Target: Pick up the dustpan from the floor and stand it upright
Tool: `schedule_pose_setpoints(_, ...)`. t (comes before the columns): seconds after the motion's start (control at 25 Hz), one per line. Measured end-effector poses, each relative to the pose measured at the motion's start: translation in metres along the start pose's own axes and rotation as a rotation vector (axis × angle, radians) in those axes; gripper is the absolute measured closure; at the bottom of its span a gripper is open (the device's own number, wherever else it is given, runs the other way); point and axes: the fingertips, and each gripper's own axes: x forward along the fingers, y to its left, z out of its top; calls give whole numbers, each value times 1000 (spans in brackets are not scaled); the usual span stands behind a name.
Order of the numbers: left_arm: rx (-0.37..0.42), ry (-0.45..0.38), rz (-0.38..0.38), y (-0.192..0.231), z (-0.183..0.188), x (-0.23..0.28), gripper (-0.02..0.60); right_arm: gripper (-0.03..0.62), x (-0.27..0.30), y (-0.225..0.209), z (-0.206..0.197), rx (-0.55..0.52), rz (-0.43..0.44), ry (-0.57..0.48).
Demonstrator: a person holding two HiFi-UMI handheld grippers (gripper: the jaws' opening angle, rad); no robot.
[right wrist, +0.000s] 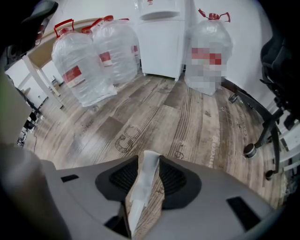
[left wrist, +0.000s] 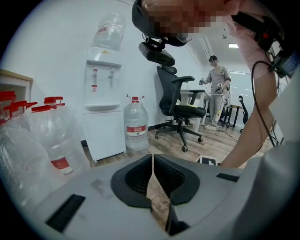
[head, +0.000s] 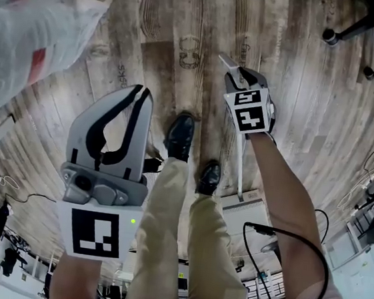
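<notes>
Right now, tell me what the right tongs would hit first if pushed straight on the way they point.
Probably the wood floor: the right tongs, shut on the dustpan handle, aim at bare planks short of the water jugs. Distance is unclear.

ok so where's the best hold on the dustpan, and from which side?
Grip the dustpan handle near its upper end, coming from above with the jaws across its thin width. It is a long, slim bar with the pan at the bottom, low by the shoes, so a high grip likely lets the pan hang straight down. The right gripper is shut on it there now.
</notes>
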Motion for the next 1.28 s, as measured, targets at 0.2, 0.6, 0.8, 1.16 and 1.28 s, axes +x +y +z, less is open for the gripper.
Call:
schedule_pose_setpoints(0.2, 3, 4, 1, -1, -2, -2, 565, 425, 6, -7, -3, 90, 5, 2)
schedule_pose_setpoints(0.6, 8, 21, 14, 2, -14, -11, 565, 431, 32, -8, -13, 43, -1, 69)
schedule_pose_setpoints(0.8, 14, 10, 11, -1, -8, -16, 565, 467, 26, -8, -12, 53, -14, 72)
schedule_pose_setpoints(1.16, 28, -59, 25, -22, 52, -43, 565, 473, -71, -8, -1, 88, -25, -20)
schedule_pose_setpoints(1.28, 36, -86, 25, -36, 83, -58, 565, 474, -122, -15, 1, 98, -37, -62)
